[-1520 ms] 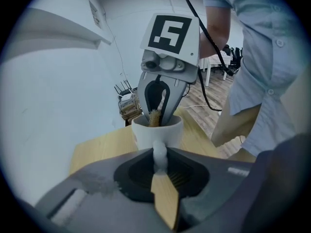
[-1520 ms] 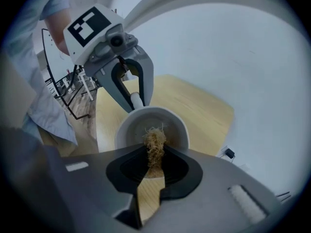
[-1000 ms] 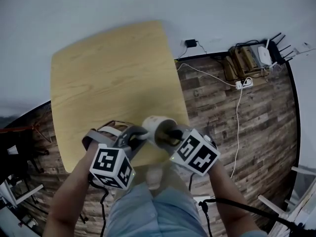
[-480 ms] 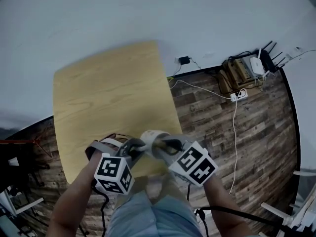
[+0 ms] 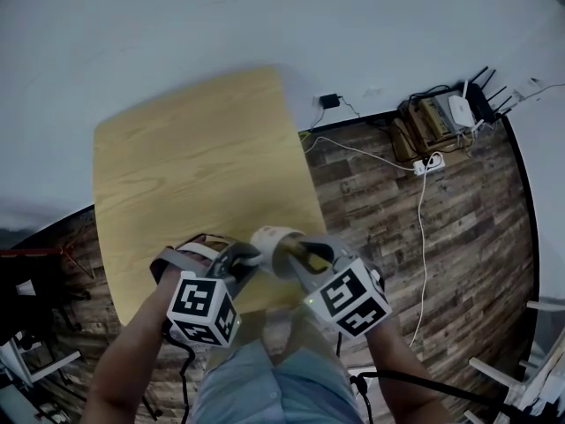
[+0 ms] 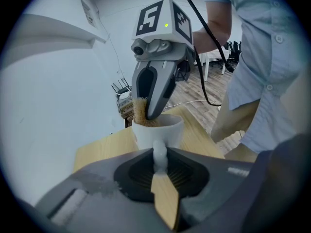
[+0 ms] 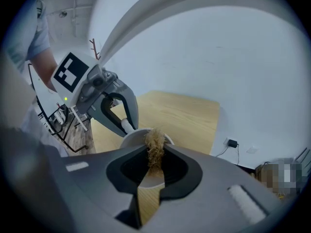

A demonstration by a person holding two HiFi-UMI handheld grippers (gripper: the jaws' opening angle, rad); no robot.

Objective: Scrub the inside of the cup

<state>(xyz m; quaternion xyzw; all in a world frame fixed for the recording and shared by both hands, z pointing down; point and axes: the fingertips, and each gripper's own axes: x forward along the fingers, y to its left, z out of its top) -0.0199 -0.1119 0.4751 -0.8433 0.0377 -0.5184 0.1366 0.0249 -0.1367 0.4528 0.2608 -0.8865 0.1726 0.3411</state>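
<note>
pale wooden table [image 5: 194, 166] stands against a white wall [image 5: 265, 25], with dark plank floor [image 5: 424, 237] to its right. on the floor in the far corner sit a white router [image 5: 461, 109] and a power strip [image 5: 430, 163], with a white cable [image 5: 424, 228] trailing off across the planks.

both grippers meet over the near end of the table, just in front of the person's lap. the white cup [image 5: 274, 241] is up between them, with the tabletop behind and below it. the left gripper [image 5: 240, 258] is clamped on the cup's handle [image 6: 160, 154]: in its own view the white handle stands upright between the two closed-in jaws, and the cup body sits just past them with its mouth up.

the right gripper [image 5: 305, 254] comes at the cup from the other side and points down into its mouth. its jaws are drawn in tight on a brush [image 7: 155, 147], whose tan bristles stick out beyond the fingertips. in the left gripper view the bristles sit at the cup's rim, against its far left side, with the lower part dipping inside the cup.

each gripper's marker cube [image 5: 203, 306] faces up toward the head camera. bare forearms run back from both tools.
</note>
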